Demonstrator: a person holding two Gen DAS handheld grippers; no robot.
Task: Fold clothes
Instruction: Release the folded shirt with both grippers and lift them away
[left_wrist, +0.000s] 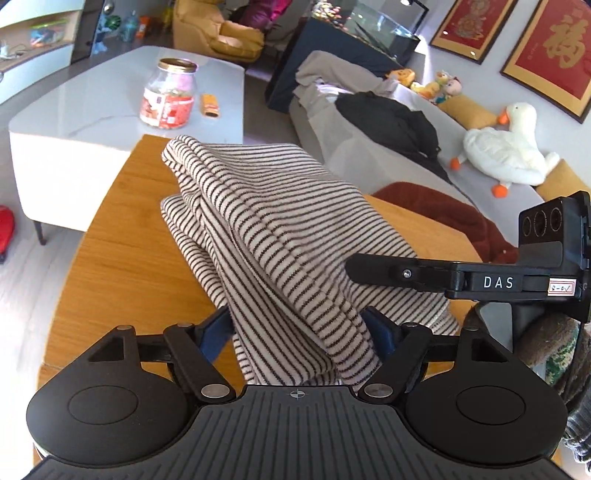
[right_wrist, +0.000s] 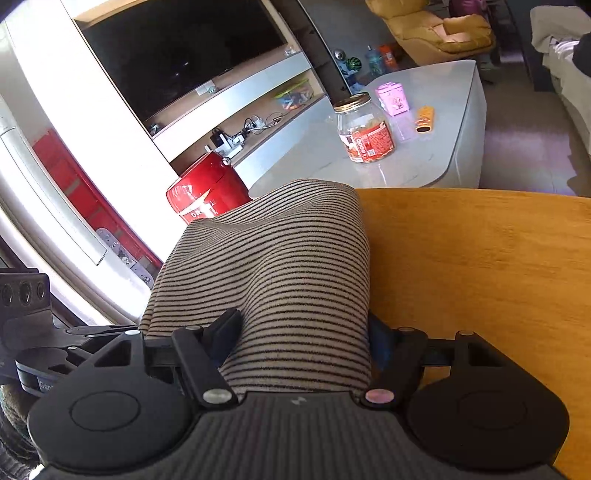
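In both wrist views the cream, black-striped knit garment (left_wrist: 280, 236) covers the fingertips of the left tool (left_wrist: 299, 332) and right tool (right_wrist: 299, 332). The clear glass jar's (right_wrist: 364, 129) red label is too small to read. The round wooden table (right_wrist: 480, 277) runs off at 3 o'clock.

The left tool (left_wrist: 299, 332) is showing matte black ribbed housing, round side discs, silver rivets and blue finger pads (left_wrist: 216, 330). The right tool (left_wrist: 373, 271) is bearing white "DAS" lettering, a red-bordered label and a screw.
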